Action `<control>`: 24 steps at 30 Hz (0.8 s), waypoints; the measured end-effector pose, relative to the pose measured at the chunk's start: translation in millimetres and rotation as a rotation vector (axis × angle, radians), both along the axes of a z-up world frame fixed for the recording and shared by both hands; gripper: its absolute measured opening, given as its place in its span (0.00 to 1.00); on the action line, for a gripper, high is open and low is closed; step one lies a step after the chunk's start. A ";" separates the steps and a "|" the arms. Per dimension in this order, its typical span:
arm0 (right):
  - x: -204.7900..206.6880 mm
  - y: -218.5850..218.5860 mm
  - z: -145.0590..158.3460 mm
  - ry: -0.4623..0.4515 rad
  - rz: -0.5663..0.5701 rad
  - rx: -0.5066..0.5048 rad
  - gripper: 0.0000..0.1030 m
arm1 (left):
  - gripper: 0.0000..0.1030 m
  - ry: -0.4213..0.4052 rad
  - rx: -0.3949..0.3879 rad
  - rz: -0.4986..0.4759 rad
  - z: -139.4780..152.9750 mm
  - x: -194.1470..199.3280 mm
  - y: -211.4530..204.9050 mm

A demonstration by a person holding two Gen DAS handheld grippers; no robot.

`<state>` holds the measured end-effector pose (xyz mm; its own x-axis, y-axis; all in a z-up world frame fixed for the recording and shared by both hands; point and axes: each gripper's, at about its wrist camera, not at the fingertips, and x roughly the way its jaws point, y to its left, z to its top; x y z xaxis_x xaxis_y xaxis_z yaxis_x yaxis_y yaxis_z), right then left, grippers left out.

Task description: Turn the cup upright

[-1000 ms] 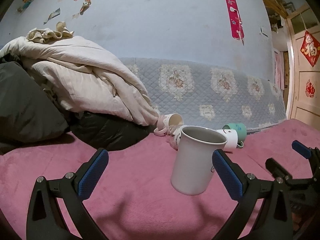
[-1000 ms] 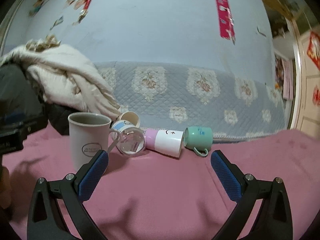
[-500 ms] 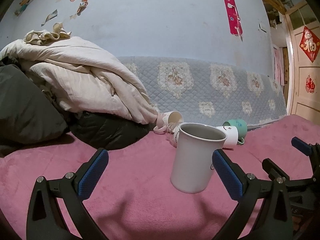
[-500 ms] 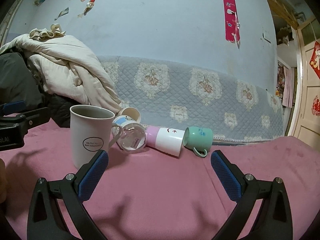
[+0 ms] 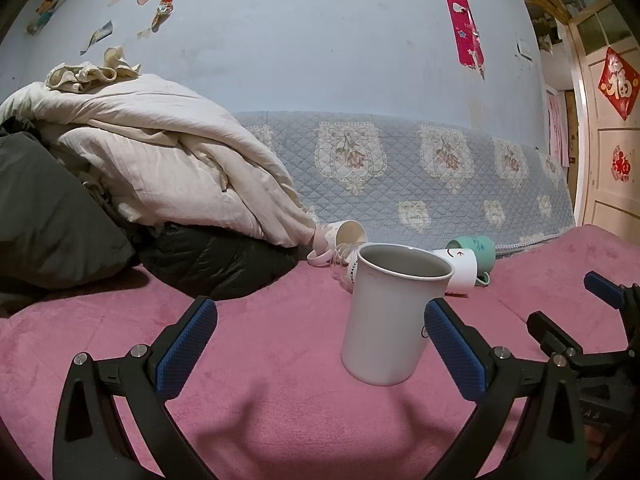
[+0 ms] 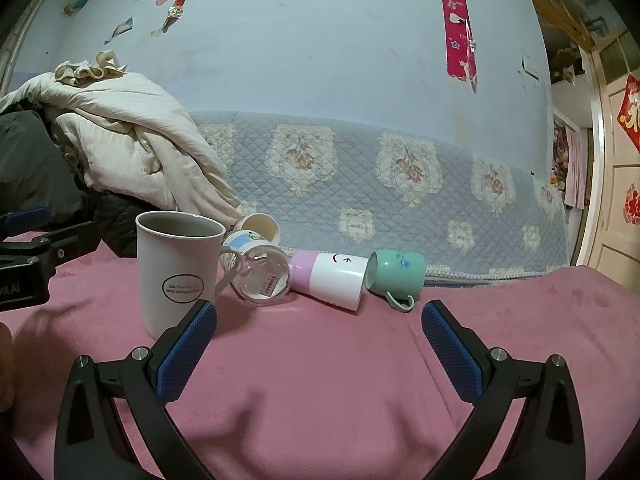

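We work over a pink plush blanket [image 6: 320, 360] that covers the whole surface, and every place below is given from the tall white ceramic mug with an oval printed label [image 6: 176, 276], which stands upright on that blanket with its mouth open to the top. Behind the mug and to its left rises a heap of cream quilted bedding [image 5: 152, 160], with a black puffy garment [image 5: 216, 260] tucked under the heap's lower edge. Behind the mug runs a pale blue quilted cover with floral medallions [image 6: 360, 184] along the foot of the wall. To the mug's right, four smaller cups lie on their sides in a loose row: a clear glass cup with a barcode sticker [image 6: 264, 278] just beside the mug's handle, a small cream cup [image 6: 260, 228] behind that glass, then a white and pink cylindrical cup [image 6: 330, 278], and farthest out a mint green mug with a handle [image 6: 396, 276] touching the white and pink one. Our left gripper [image 5: 320, 344] is spread wide and holds nothing; the mug stands between its blue pads, close to the right-hand pad [image 5: 452, 352]. Our right gripper [image 6: 318, 352] is likewise spread and empty, low over the blanket, in front of the mug and to its right.
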<state>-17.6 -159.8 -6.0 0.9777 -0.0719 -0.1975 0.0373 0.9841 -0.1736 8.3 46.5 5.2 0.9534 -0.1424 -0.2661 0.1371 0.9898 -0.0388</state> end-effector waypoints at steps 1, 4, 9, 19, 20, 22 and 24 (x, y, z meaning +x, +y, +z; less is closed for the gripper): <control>0.2 -0.3 0.1 0.001 0.000 0.001 1.00 | 1.00 0.000 -0.001 0.000 0.1 0.1 -0.1; 0.4 -1.9 0.3 0.002 -0.001 0.008 1.00 | 1.00 0.001 0.000 0.002 -0.2 0.3 -0.1; 0.8 -2.1 0.1 0.002 -0.007 0.012 1.00 | 1.00 -0.005 0.014 0.004 -0.2 -0.1 -2.8; 0.4 -2.5 0.3 0.005 -0.008 0.018 1.00 | 1.00 -0.001 0.020 0.005 -0.6 1.0 -4.3; 0.7 -2.6 0.2 0.005 -0.009 0.018 1.00 | 1.00 -0.001 0.020 0.006 -0.5 0.9 -4.4; 0.7 -2.7 0.2 0.005 -0.009 0.018 1.00 | 1.00 -0.001 0.021 0.005 -0.6 1.2 -4.5; 0.6 -2.7 0.2 0.006 -0.009 0.019 1.00 | 1.00 0.001 0.020 0.005 -0.8 1.4 -4.6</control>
<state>-17.1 -162.5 -5.8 0.9759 -0.0766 -0.2044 0.0449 0.9868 -0.1555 9.6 41.9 4.4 0.9538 -0.1322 -0.2699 0.1320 0.9911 -0.0187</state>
